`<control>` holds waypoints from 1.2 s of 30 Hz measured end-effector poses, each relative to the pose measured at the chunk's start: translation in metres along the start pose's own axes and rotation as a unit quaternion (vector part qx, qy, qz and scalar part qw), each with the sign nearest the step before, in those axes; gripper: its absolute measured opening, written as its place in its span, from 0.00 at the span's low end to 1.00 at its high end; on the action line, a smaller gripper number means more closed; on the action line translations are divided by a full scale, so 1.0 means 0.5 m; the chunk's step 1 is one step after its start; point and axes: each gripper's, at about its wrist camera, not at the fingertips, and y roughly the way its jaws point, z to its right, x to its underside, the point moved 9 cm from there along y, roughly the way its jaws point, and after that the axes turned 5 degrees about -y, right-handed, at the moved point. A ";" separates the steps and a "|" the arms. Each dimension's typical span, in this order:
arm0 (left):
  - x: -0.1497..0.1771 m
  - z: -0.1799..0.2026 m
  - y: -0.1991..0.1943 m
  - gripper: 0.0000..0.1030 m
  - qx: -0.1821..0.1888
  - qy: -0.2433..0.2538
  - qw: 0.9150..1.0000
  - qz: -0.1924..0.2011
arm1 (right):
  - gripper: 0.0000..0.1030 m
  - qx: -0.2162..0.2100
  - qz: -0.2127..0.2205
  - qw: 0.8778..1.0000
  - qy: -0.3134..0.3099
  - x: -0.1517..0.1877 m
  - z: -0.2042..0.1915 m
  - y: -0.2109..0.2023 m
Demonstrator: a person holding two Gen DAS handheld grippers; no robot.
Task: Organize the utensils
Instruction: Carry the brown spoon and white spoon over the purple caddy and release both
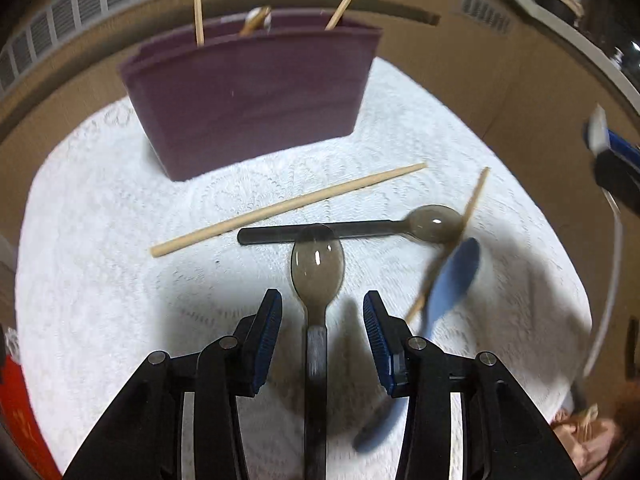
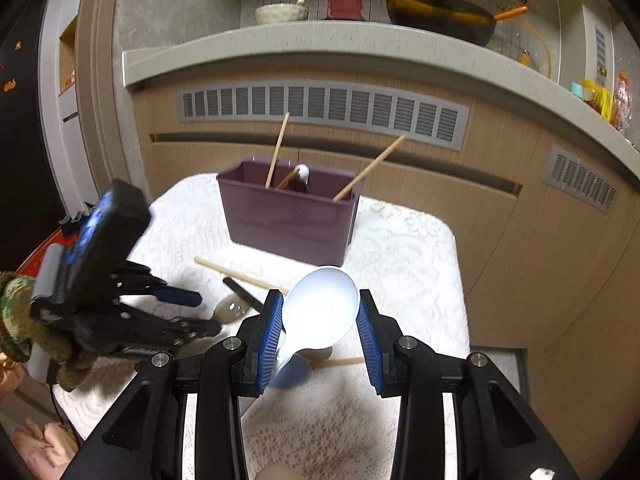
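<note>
Landmark: purple bin (image 1: pixel 252 92) on white lace cloth (image 1: pixel 100 280).

Left gripper (image 1: pixel 322 312) wide open, straddled smoky spoon (image 1: pixel 318 264) on cloth, nearer than bin; nothing gripped. Spoon's long axis ran along fingers, bowl toward bin, tip resting across second smoky spoon (image 1: pixel 434 222).

Loose chopstick (image 1: pixel 288 208) lay between spoons and bin.

Right gripper (image 2: pixel 318 320) open, blue spoon (image 2: pixel 320 308) between pads; contact unclear, blurred.

Judgement: left nearer smoky spoon; closing across handle should suffice.

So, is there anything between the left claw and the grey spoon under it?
Nothing visible. The left claw is open, and the grey spoon lies between its fingers, handle toward the camera. The spoon's bowl tip overlaps the black handle of a second spoon, so lifting may disturb that one.
</note>
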 end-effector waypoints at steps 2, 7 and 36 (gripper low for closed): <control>-0.005 0.005 0.019 0.42 -0.006 -0.001 1.000 -0.003 | 0.34 0.000 -0.007 1.000 0.000 0.009 -0.002 0.010; -0.023 0.004 0.047 0.32 -0.050 0.005 0.999 0.008 | 0.34 0.008 -0.012 1.000 -0.008 0.021 -0.004 0.018; -0.385 -0.018 -0.610 0.32 0.048 -0.038 0.869 0.491 | 0.34 0.172 0.254 0.946 -0.105 -0.459 0.074 -0.174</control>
